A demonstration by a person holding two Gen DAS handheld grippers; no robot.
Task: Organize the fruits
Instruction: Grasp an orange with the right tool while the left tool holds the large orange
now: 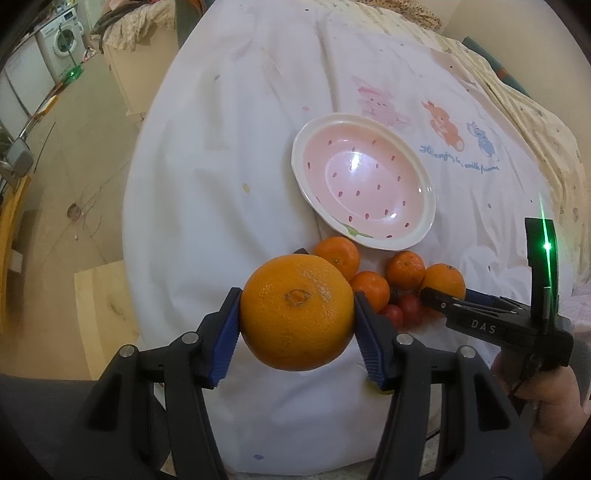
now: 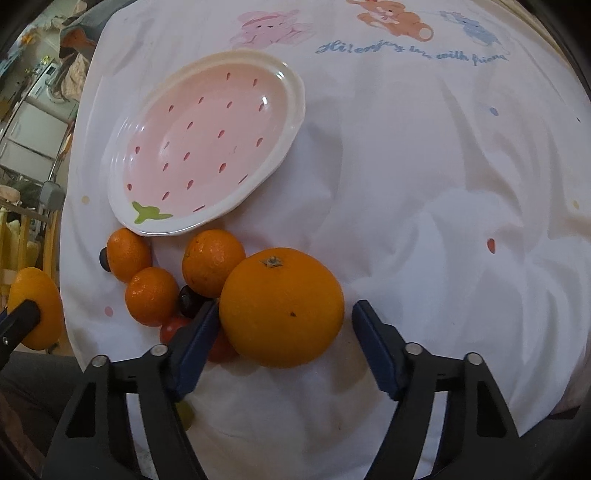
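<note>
Two large oranges occupy the scene. One, the held orange (image 1: 297, 312), is clamped between the blue pads of the left gripper (image 1: 297, 325), raised above the white tablecloth (image 1: 229, 155); both pads press its sides. The second orange (image 2: 282, 306) rests on the cloth between the fingers of the right gripper (image 2: 286, 339); the left pad touches its side, while a visible gap separates the right pad from the fruit, so these tongs are not gripping it. To the left of this orange lie three small mandarins (image 2: 212, 262) (one touching it), with dark and red cherry tomatoes (image 2: 173, 328) partly hidden behind the gripper's left finger. Farther off, a pink strawberry-patterned plate (image 2: 295, 110) sits on the cloth, just beyond the mandarins, holding no fruit. Printed cartoon animals (image 2: 269, 27) and blue script mark the far cloth
</note>
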